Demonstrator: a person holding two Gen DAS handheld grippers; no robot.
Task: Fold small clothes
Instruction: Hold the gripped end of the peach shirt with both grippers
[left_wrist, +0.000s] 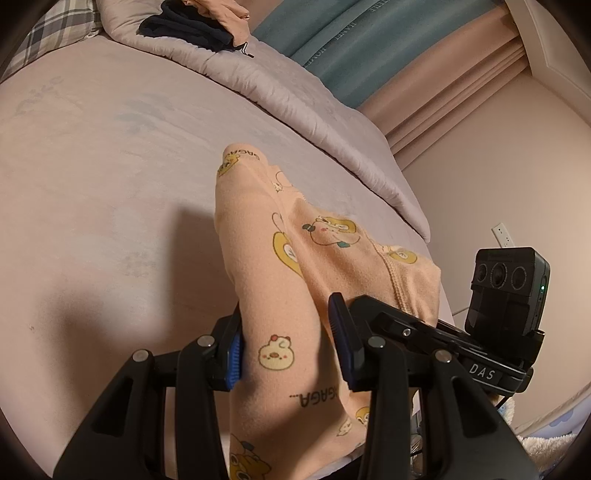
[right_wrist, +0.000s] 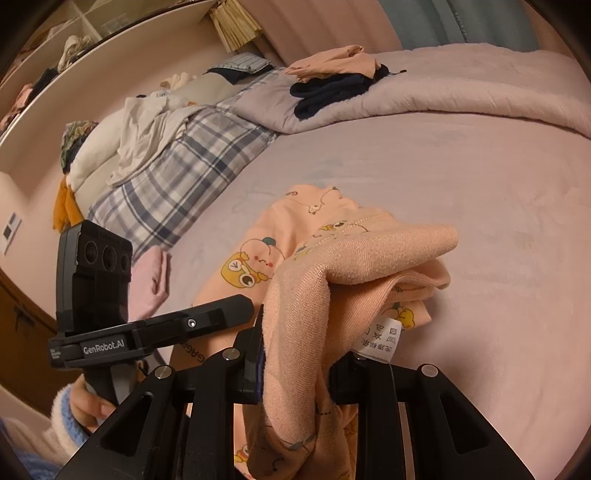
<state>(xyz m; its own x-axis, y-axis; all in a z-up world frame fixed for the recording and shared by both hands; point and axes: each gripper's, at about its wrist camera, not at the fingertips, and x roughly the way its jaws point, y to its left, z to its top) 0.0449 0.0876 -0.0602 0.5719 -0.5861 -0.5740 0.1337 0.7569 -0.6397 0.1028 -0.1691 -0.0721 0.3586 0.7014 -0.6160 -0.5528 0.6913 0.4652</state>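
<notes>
Your left gripper (left_wrist: 288, 354) pinched the peach printed garment (left_wrist: 314, 236); your right gripper (right_wrist: 295, 373) clamped its ribbed hem. The far end lay on the bed (left_wrist: 110, 166). Best to keep both edges level and taut while lowering.

Peach garment (left_wrist: 280, 258): soft matt knit cloth, printed. Bed (left_wrist: 110, 166): smooth matt fabric. Left tool (left_wrist: 288, 354): matt black plastic, ribbed blue pads (left_wrist: 234, 358).

Your peach garment (right_wrist: 332, 266) runs off the bottom edge in both views, and its folds cover your right gripper's (right_wrist: 295, 365) inner fingers (right_wrist: 255, 354).
</notes>
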